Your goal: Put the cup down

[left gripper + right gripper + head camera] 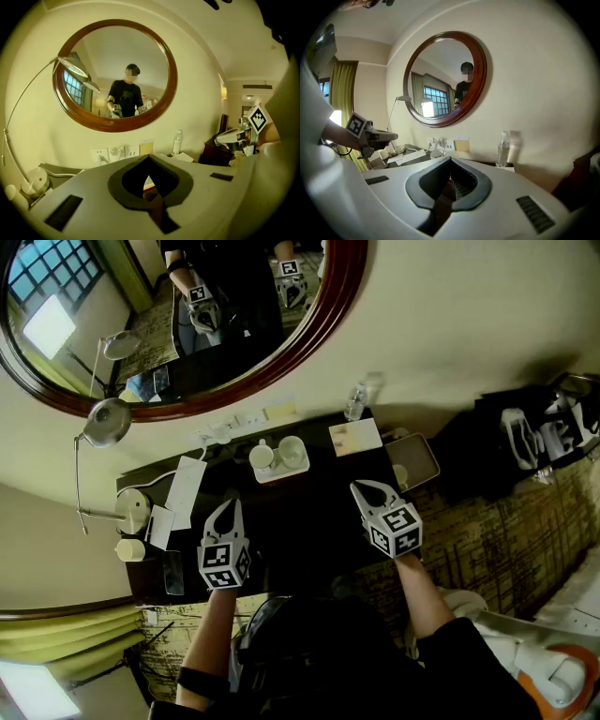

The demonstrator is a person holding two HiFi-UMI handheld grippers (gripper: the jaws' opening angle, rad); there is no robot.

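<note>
I held my left gripper [230,503] and right gripper [362,487] closed, empty — both near the cups [292,453] on the tray [278,475].

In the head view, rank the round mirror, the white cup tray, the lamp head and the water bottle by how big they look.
Largest: mirror.
Next: cup tray and lamp head look about alike. The lamp head stands higher, nearer the camera, so I won't rank them.
Smallest: water bottle.
</note>
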